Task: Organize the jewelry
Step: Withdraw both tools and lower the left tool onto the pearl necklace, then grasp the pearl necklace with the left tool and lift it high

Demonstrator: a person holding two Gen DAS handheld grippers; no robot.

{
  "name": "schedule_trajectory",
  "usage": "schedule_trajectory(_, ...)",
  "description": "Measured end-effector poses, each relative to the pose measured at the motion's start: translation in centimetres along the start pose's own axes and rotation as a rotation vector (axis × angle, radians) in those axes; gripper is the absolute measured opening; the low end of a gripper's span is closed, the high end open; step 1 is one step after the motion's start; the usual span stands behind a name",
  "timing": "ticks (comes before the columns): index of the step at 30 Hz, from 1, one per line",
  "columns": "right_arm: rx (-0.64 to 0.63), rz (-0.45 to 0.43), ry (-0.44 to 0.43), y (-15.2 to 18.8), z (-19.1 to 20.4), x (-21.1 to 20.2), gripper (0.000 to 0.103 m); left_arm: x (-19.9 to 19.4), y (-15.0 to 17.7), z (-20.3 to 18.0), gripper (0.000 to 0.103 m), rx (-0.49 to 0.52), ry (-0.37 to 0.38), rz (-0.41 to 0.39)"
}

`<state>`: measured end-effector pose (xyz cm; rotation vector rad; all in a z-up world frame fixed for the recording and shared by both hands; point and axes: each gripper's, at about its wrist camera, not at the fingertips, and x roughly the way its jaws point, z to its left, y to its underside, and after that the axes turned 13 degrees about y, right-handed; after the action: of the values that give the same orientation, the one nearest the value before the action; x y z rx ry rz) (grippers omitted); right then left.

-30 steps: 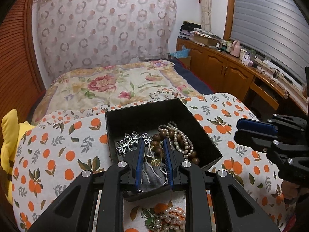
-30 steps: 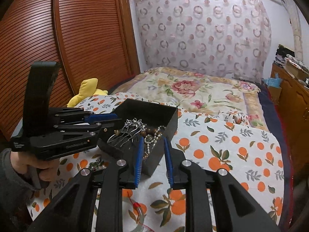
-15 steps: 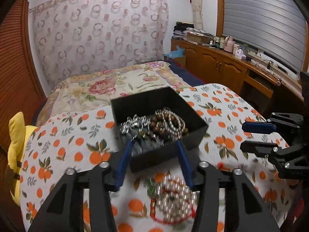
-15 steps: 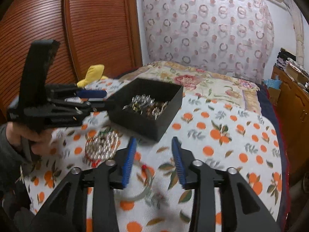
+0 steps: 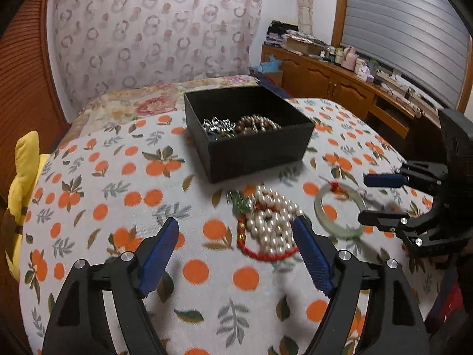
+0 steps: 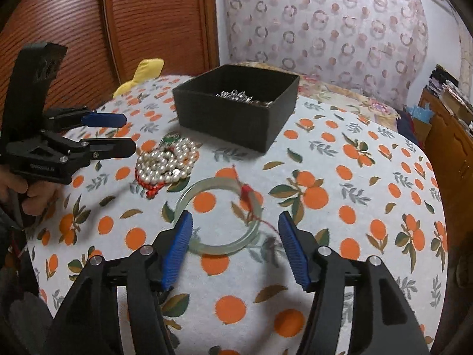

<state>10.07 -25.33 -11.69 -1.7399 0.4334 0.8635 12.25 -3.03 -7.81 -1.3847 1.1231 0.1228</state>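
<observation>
A black open box on the orange-print tablecloth holds a silver hair comb and brown and pearl beads. A heap of pearl necklace with red cord lies in front of the box. A pale green jade bangle with a red tassel lies beside it. My left gripper is open and empty, just short of the pearl heap. My right gripper is open and empty, its fingers either side of the bangle's near rim.
The round table drops off at every side. A yellow soft toy sits at its left edge. A bed with a floral cover lies behind, wooden cabinets to the right, a slatted wardrobe to the left.
Both grippers pulled back from the box and opened wide. The left let the hair comb go into the box. The pearl heap and bangle came into view.
</observation>
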Motion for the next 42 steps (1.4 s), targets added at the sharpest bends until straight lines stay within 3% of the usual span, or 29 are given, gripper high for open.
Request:
schedule_trajectory(5, -0.036, 0.001, 0.022, 0.0, 0.9, 0.0, 0.062, 0.5, 0.7, -1.3, 0.045, 0.021, 0.043, 0.037)
schedule_trajectory(8, -0.047, -0.003, 0.025, 0.0, 1.1, -0.1, 0.062, 1.2, 0.7, -2.1, 0.032, 0.043, 0.051, 0.053)
schedule_trajectory(11, -0.049, -0.004, 0.026, 0.0, 1.1, -0.1, 0.062, 2.0, 0.5, -2.6, 0.026, 0.060, 0.048, 0.068)
schedule_trajectory(15, -0.039, 0.000, 0.017, 0.0, 1.0, 0.0, 0.063, 2.9, 0.0, -2.5, 0.024, 0.064, 0.022, 0.081)
schedule_trajectory(19, -0.031, 0.001, 0.015, 0.0, 0.9, 0.0, 0.063, 3.1, -0.1, -2.0, 0.010, 0.052, 0.014, 0.082)
schedule_trajectory(24, -0.016, 0.005, 0.017, 0.0, 0.5, 0.1, 0.063, 1.7, -0.2, -1.9, 0.007, 0.036, 0.037, 0.040)
schedule_trajectory(32, -0.027, -0.024, 0.020, -0.1, 0.7, -0.4, 0.063, -2.8, -2.4, -2.6, 0.006, 0.023, 0.061, -0.094)
schedule_trajectory(39, -0.053, -0.019, -0.051, -0.4, 2.2, -0.7, 0.063, -5.3, -4.5, -3.3, 0.007, 0.035, 0.051, -0.168)
schedule_trajectory(42, -0.073, -0.012, -0.058, -0.6, 2.8, -0.6, 0.058, -6.2, -5.3, -3.5, 0.007, 0.035, 0.045, -0.197)
